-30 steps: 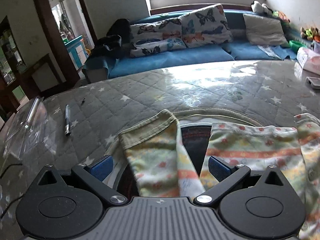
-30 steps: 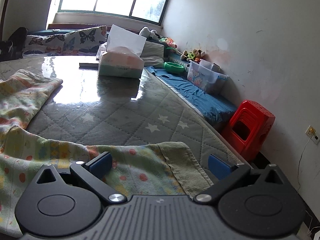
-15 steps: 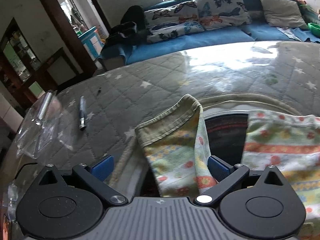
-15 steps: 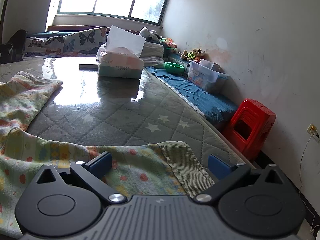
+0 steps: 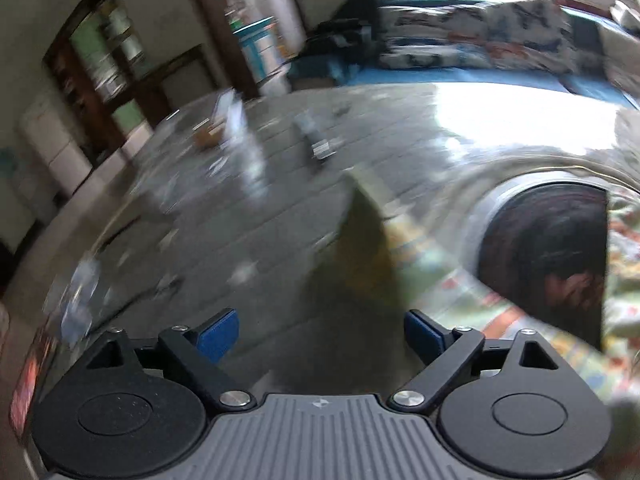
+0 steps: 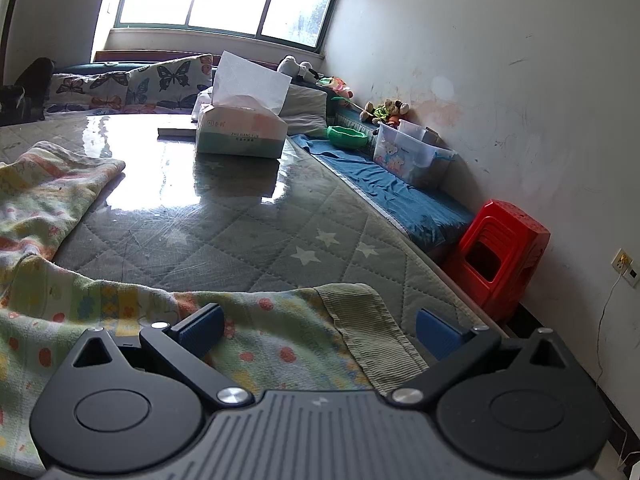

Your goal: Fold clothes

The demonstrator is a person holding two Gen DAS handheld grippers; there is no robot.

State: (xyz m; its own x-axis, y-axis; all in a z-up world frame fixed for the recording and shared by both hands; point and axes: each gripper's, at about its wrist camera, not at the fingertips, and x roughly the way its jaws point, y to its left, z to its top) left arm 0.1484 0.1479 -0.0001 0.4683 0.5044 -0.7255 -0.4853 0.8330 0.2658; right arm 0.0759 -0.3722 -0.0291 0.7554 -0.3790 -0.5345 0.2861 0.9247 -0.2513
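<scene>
Meanwhile my left gripper (image 5: 320, 330) and right gripper (image 6: 318, 330) hung spread, gripping nothing, over the printed garment's (image 6: 260, 344) cuffs on the quilted table (image 6: 256, 232); hasty closing risked missing its cuff.

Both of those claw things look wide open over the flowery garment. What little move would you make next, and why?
Probably close the right gripper on the ribbed cuff. Its jaws are open with that cuff and the flowery garment lying right between them on the quilted table. The left gripper is also open, but its picture is blurred, so I would leave it alone.
</scene>
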